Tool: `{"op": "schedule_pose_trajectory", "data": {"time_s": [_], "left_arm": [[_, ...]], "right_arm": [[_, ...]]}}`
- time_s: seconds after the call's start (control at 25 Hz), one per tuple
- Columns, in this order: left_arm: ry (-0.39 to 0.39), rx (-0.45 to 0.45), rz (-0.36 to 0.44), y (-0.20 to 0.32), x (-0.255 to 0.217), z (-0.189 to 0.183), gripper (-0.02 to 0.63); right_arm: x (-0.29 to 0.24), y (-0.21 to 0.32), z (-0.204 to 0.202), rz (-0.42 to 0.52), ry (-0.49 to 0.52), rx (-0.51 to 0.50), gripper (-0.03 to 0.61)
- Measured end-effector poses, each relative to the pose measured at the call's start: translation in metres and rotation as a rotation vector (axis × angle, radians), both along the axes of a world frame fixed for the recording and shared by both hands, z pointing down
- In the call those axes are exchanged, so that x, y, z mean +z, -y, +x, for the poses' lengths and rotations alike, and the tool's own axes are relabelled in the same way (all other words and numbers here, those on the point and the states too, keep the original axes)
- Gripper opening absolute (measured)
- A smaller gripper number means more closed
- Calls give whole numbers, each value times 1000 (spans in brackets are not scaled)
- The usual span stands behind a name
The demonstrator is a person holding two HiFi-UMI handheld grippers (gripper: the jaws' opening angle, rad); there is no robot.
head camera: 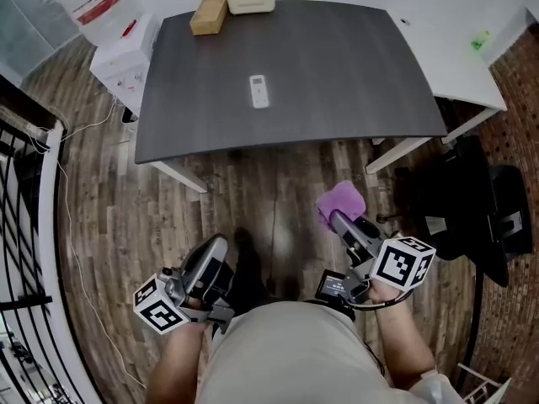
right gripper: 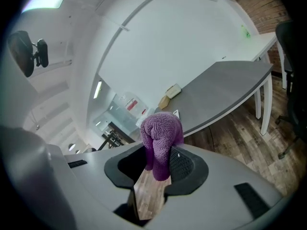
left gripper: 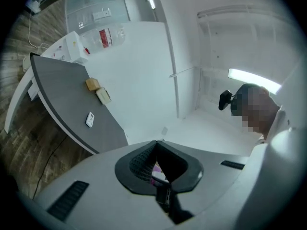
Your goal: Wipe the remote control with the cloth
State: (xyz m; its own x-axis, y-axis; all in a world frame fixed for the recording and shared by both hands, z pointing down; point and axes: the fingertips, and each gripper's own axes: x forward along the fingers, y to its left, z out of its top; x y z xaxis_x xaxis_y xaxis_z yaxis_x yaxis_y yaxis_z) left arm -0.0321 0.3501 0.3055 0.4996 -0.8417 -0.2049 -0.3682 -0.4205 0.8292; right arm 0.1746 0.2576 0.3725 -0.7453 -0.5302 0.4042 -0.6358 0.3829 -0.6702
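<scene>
The white remote control point(head camera: 259, 91) lies flat near the middle of the dark grey table point(head camera: 337, 82); the left gripper view shows the remote point(left gripper: 89, 120) small and far off. My right gripper point(head camera: 337, 219) hangs over the wooden floor in front of the table, shut on a bunched purple cloth point(head camera: 341, 200). In the right gripper view the cloth point(right gripper: 161, 135) bulges up between the jaws and hides most of the remote. At the lower left, close to my body, my left gripper point(head camera: 216, 247) is shut with nothing in it, its tips meeting point(left gripper: 156, 144).
A tan box point(head camera: 208, 15) and a cream box point(head camera: 251, 0) sit at the table's far edge. A water dispenser point(head camera: 118, 32) stands left of the table. A white desk point(head camera: 472, 40) and a black chair point(head camera: 480, 209) are on the right. A railing point(head camera: 21, 225) lines the left.
</scene>
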Motion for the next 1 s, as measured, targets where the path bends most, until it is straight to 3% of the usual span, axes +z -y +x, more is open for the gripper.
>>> {"op": "schedule_pose_trajectory", "data": {"time_s": [0.36,0.52,1.0], "left_arm": [[55,63,-96,111,29,-77,3],[37,109,-119,142,41,-102,3],[25,165,-191,191,71,-111,3]], "right_arm": [[-4,81,-70,-2,-67,73,118],[-6,105,-94,4,-84,115,118],[2,161,-116,-12,-128,116,118]]}}
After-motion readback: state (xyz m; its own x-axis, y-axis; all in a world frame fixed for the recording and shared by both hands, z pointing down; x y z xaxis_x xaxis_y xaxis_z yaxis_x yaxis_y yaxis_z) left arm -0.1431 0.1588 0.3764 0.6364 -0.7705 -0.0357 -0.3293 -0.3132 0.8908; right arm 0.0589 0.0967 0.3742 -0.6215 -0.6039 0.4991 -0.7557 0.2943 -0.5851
